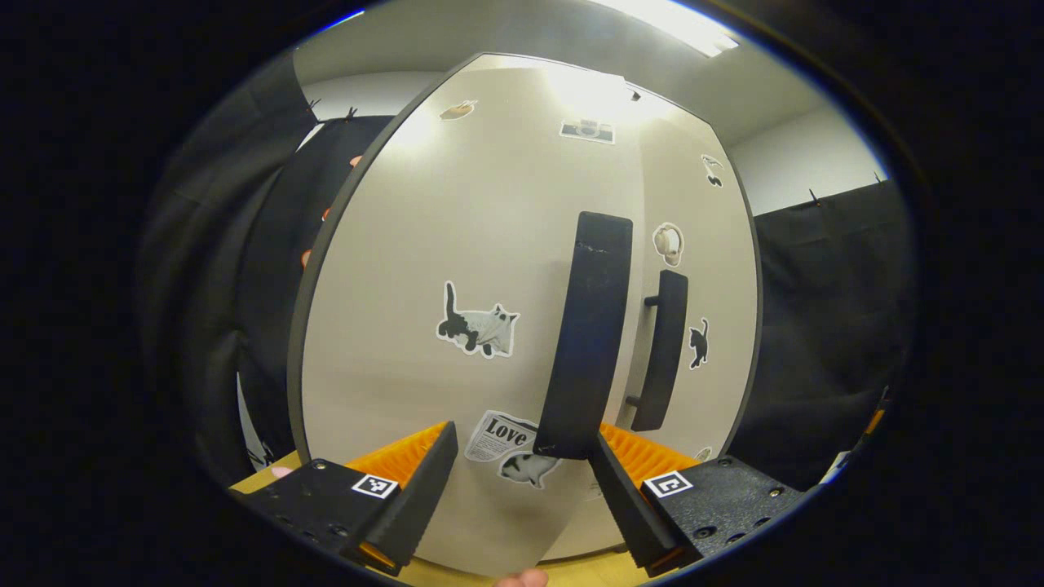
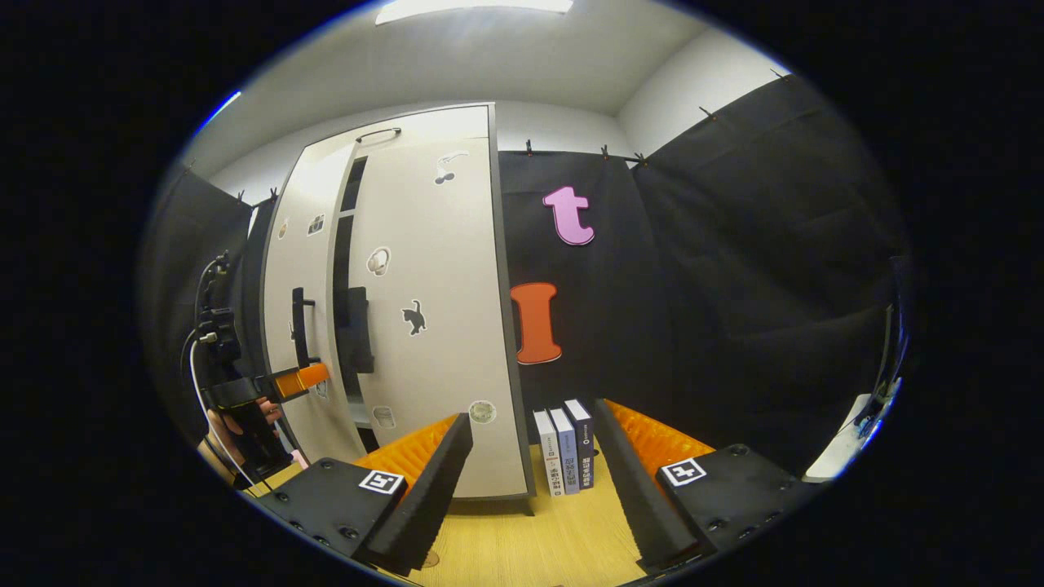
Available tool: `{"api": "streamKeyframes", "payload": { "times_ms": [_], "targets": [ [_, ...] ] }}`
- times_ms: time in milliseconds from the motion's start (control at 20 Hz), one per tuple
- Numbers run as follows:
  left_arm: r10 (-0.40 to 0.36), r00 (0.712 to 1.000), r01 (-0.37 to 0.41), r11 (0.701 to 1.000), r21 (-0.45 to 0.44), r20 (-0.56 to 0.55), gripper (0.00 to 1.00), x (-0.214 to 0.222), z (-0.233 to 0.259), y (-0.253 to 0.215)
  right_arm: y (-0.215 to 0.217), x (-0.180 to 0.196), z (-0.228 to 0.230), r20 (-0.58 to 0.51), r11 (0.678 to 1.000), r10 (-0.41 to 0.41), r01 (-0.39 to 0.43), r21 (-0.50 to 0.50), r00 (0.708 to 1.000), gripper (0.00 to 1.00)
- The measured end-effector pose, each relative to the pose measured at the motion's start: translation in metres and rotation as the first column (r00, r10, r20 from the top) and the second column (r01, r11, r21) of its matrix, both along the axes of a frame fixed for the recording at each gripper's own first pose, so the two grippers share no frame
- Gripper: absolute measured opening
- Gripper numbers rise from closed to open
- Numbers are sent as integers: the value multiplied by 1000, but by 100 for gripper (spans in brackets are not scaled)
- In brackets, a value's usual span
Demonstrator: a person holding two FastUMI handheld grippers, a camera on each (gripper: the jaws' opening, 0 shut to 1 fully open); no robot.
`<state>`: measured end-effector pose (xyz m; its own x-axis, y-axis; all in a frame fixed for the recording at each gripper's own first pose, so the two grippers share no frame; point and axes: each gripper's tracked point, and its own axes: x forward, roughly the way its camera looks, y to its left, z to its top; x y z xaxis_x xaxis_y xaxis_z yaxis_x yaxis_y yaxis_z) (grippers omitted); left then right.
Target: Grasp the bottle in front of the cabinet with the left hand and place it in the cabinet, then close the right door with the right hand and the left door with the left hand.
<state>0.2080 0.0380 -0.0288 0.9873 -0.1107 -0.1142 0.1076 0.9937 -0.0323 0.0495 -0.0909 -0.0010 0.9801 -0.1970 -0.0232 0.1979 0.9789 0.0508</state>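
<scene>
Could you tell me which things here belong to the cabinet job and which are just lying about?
Job: cabinet; left door, not fully shut; its handle; right door; left gripper, open by the handle; right gripper, open.
Lying about: books; stickers.

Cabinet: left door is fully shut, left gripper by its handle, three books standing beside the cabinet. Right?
Not quite. The left door is ajar, not fully shut: the right gripper view shows a dark gap between it and the right door. The rest holds: the left gripper is by its handle, and three books stand beside the cabinet.
</scene>
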Motion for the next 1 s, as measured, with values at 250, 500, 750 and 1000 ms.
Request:
{"api": "streamKeyframes", "payload": {
  "times_ms": [250, 500, 750, 1000],
  "targets": [
    [36, 999, -36, 998, 45, 10, 96, 0, -2, 2, -3, -4, -2, -12, 1000, -26, 25, -18, 1000, 98],
    [38, 999, -42, 987, 157, 27, 94, -7, -10, -1, 11, -7, -2, -17, 1000, 0, 0, -27, 1000, 98],
    [41, 998, -46, 994, 99, 52, 95, -58, 21, 6, 26, -8, -8, -32, 998, 54, -55, -22, 998, 98],
    [86, 991, -95, 993, 76, 106, 94, -125, 69, 26, 53, -6, -10, -37, 985, 169, -170, -5, 985, 98]
  ]
}}
